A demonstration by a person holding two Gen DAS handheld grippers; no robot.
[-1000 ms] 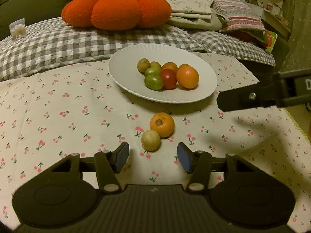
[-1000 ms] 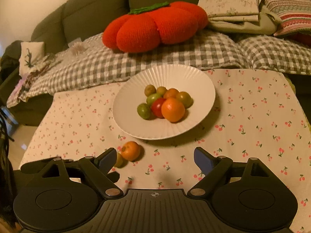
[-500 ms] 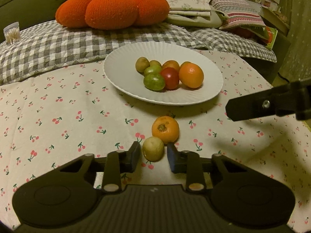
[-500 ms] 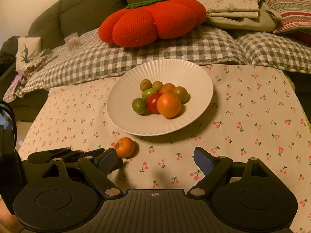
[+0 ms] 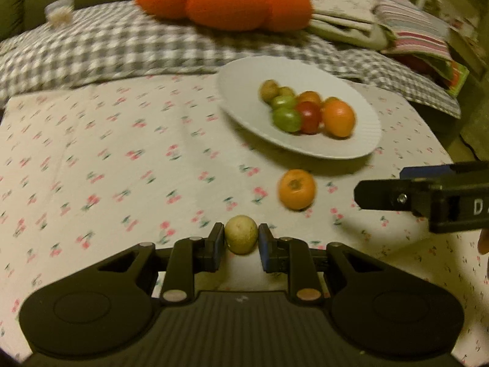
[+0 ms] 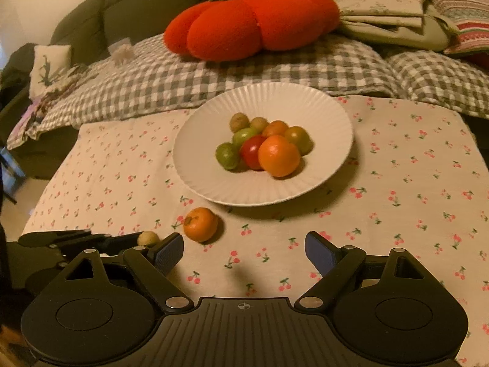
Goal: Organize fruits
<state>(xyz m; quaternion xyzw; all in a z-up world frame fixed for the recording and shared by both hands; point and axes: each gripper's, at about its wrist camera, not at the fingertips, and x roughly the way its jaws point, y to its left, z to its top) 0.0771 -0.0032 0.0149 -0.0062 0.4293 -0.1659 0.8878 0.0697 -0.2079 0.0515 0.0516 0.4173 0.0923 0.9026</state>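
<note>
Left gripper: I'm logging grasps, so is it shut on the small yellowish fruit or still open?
Shut on it: the left gripper has both pads against the small yellowish fruit.

The left wrist view was blurry, so the cherry cloth (image 5: 122,159) looked smeared. The right gripper (image 5: 428,195) was cut off by the edge. In the right wrist view, the small yellow fruit (image 6: 148,239) was mostly hidden behind a finger.

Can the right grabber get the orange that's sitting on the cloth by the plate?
Probably yes. The right gripper is open and holds nothing, and the orange lies on the tablecloth just ahead and to its left, with nothing over it. The left gripper, holding the small yellow-green fruit, sits close beside it.
</note>
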